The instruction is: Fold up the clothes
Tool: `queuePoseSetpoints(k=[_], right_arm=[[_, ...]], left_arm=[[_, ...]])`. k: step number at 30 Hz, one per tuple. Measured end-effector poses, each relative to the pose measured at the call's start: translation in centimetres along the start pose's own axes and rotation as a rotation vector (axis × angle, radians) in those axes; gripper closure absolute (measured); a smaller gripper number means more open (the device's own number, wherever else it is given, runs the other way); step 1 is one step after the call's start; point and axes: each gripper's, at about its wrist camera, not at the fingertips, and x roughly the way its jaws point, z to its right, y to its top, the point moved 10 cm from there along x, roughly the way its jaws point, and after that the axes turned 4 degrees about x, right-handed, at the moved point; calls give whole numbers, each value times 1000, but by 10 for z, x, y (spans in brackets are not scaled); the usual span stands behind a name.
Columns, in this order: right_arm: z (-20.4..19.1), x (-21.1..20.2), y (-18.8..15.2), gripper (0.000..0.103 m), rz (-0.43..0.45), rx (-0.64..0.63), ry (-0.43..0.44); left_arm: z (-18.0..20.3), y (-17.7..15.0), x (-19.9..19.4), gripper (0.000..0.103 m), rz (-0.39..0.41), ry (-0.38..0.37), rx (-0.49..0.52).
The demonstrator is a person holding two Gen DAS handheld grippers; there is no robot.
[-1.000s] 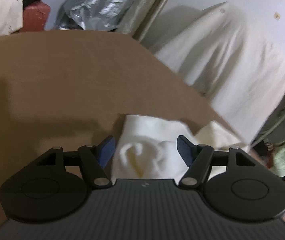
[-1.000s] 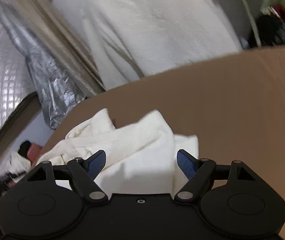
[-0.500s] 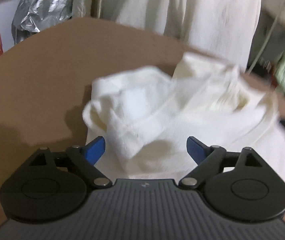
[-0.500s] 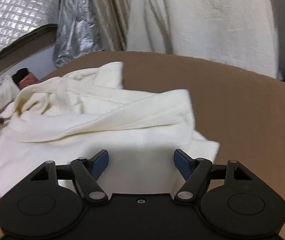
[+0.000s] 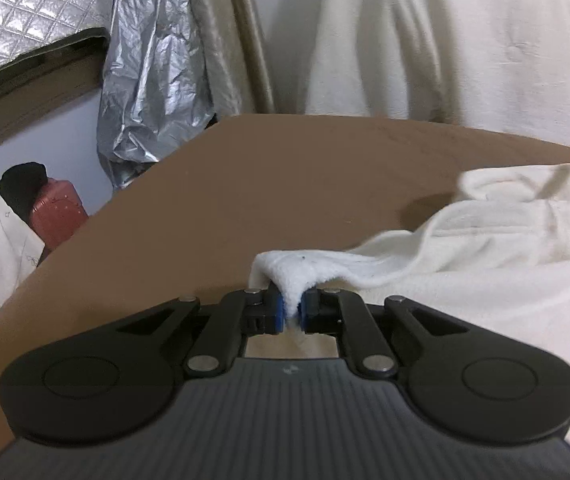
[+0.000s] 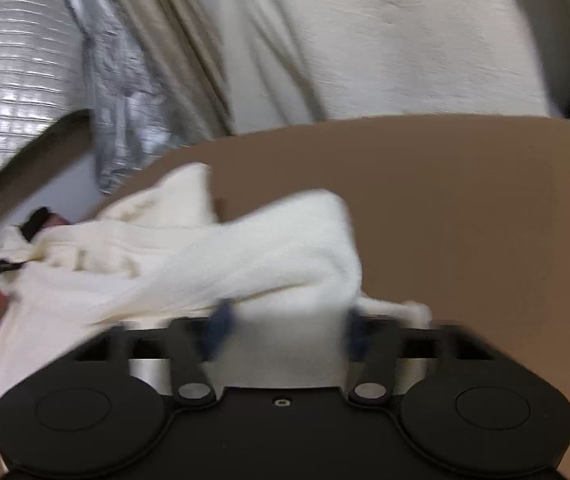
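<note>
A cream-white fleece garment (image 5: 485, 264) lies crumpled on a brown table (image 5: 285, 184). My left gripper (image 5: 293, 310) is shut on a corner of the garment, with the fabric pinched between its blue pads. In the right wrist view the garment (image 6: 205, 256) spreads to the left. My right gripper (image 6: 289, 332) is open with its blue pads on either side of a fold of the garment. This view is motion-blurred.
A large white cloth (image 5: 445, 40) hangs behind the table's far edge. Silver foil sheeting (image 5: 153, 72) and beige curtains hang at the back left. A red case (image 5: 57, 216) stands left of the table.
My left gripper has closed on a corner of the garment. My right gripper has moved lower onto the garment and stays open.
</note>
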Motion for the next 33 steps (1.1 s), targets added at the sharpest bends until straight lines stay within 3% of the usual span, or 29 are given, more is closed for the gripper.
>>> queuePoseSetpoints(k=[2,6,9,11,13,14,15,17,19,20,21,24,27,30,32,33], right_arm=[[-10,-13,11,94,94,-90,-42],[-33,-64,47,95,333,-156,-16],[-30,-79,60,95,408,-181,-84],[-11,-76,63,95,408,-120,-129],[20,-57,62,93,343,-12,-177],[39,-42,54,92,268,37,-223],[58,-28,45,78,195,85,-270],[85,-20,28,71,109,166,-377],[107,-20,14,71,33,254,-455],[101,-24,16,71,45,254,-438],[95,-29,18,69,57,253,-420],[77,-45,26,56,93,251,-368],[56,-58,28,51,110,223,-315],[38,-50,25,49,76,172,-279],[35,-52,19,49,57,169,-256],[34,-53,16,49,48,166,-242]], left_arm=[[0,10,6,97,20,4,-8],[0,29,19,98,61,12,-25],[-2,62,25,97,138,13,-69],[0,74,47,92,116,12,-71],[0,65,83,83,-50,53,-79],[-4,59,97,59,-134,114,-75],[-7,50,103,46,-202,169,-60],[-4,38,88,46,-193,190,-19],[4,27,56,35,-130,185,23],[9,21,39,22,-98,182,44],[14,13,26,13,-75,165,55],[27,-3,5,13,-80,91,67],[33,1,4,13,-95,16,22],[46,7,5,13,-104,-114,-73],[56,4,20,10,-169,-240,-133],[58,-2,30,9,-222,-260,-183]])
